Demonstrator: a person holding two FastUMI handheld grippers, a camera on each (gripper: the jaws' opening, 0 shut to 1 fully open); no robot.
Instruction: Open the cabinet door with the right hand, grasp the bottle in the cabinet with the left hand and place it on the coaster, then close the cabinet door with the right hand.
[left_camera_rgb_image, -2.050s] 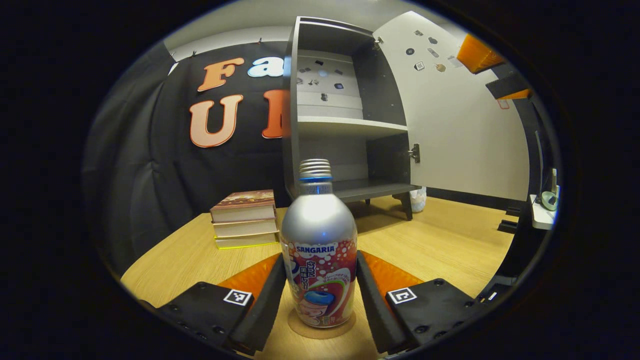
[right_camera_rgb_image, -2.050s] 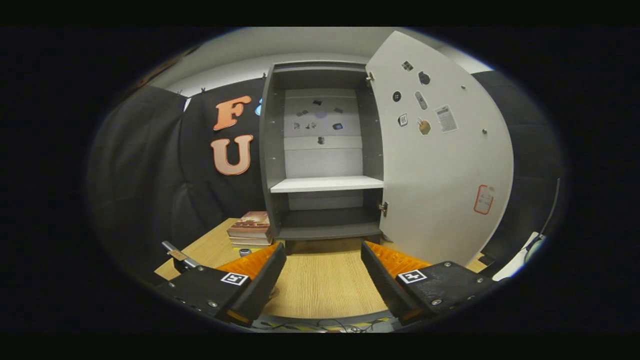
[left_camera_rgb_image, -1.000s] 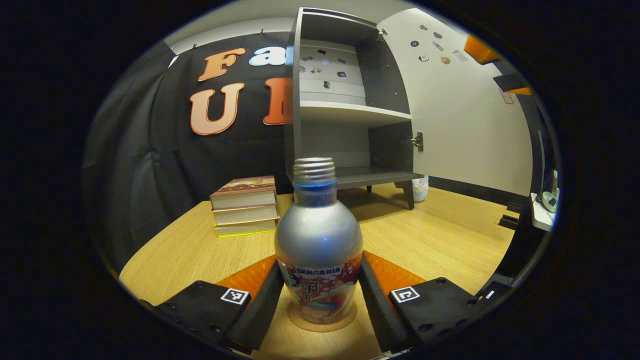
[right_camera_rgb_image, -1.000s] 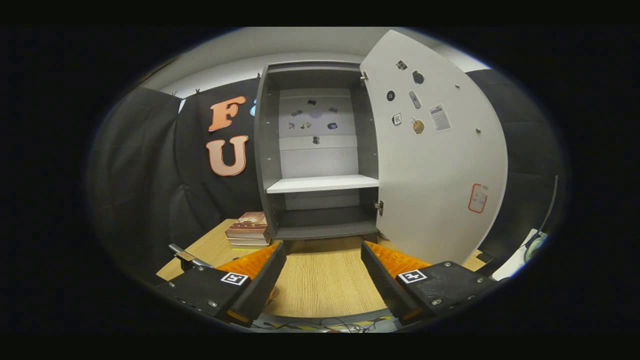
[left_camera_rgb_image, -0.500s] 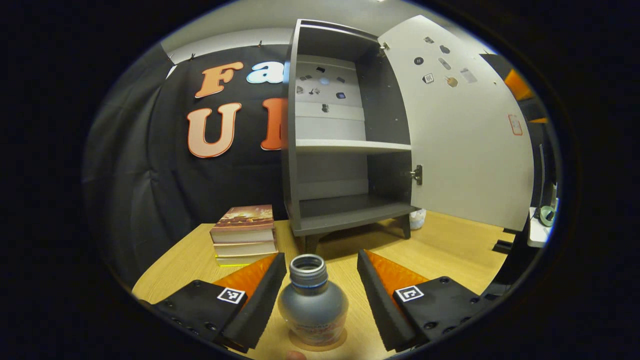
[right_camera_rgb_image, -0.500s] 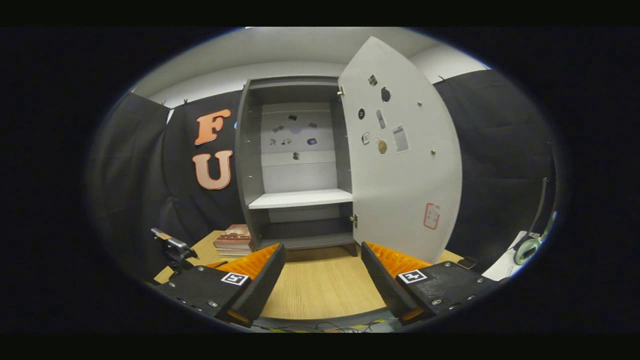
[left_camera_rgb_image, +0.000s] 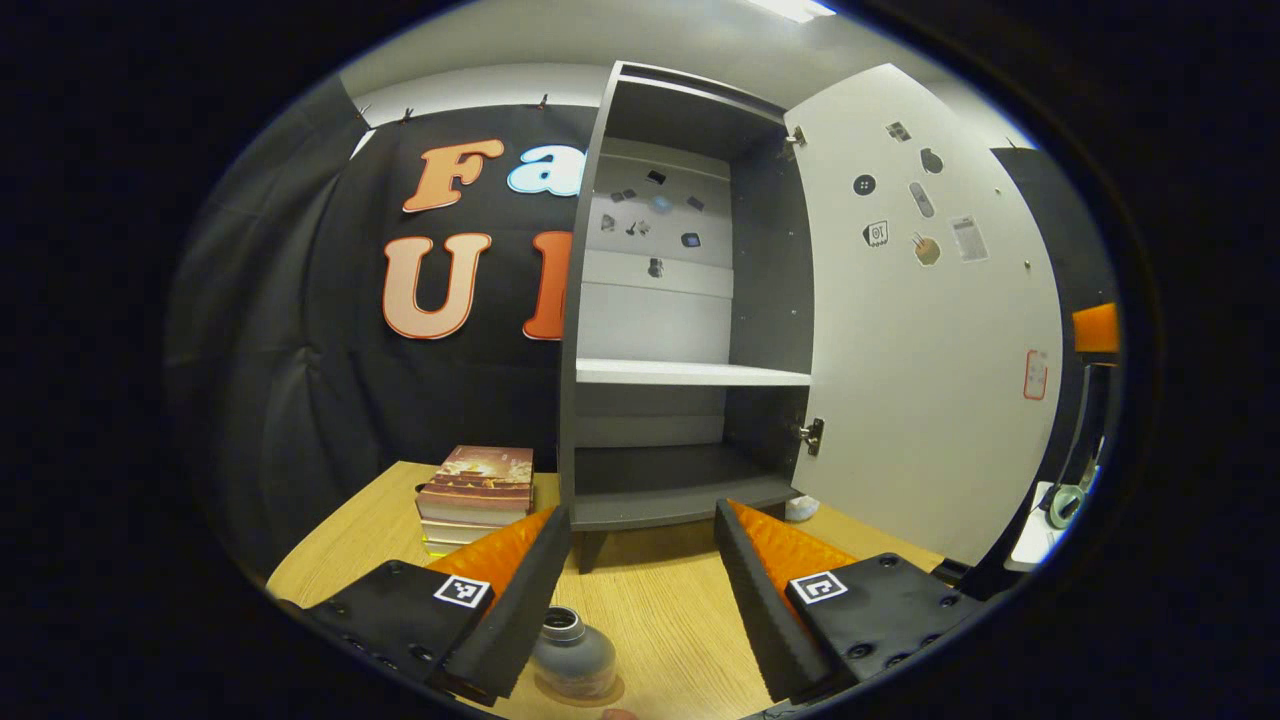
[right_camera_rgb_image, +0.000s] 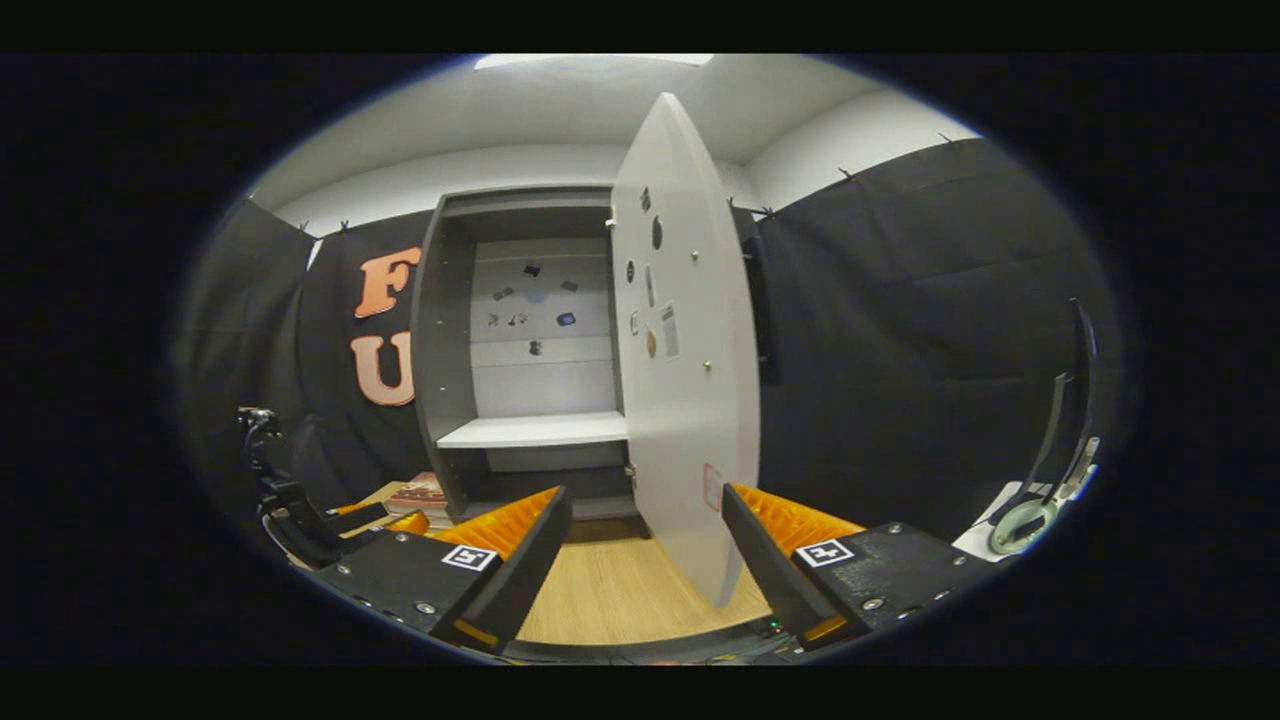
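Note:
The silver bottle (left_camera_rgb_image: 572, 655) stands upright on the round coaster (left_camera_rgb_image: 603, 690) at the bottom of the left gripper view. My left gripper (left_camera_rgb_image: 641, 508) is above and behind it, open, holding nothing. The grey cabinet (left_camera_rgb_image: 680, 300) stands ahead with bare shelves, and its white door (left_camera_rgb_image: 930, 350) swings wide to the right. In the right gripper view the door (right_camera_rgb_image: 690, 400) appears almost edge-on, straight ahead. My right gripper (right_camera_rgb_image: 646, 491) is open just in front of the door's lower free edge, not touching it.
A stack of books (left_camera_rgb_image: 478, 490) lies on the wooden table (left_camera_rgb_image: 660, 610), left of the cabinet. A small white object (left_camera_rgb_image: 800, 510) sits by the cabinet's right foot. A roll of tape (right_camera_rgb_image: 1020, 520) rests on a white ledge at far right.
My left gripper has let go of the bottle and risen up and back, leaving it on the coaster. My right gripper has swung right, so the door now faces it edge-on.

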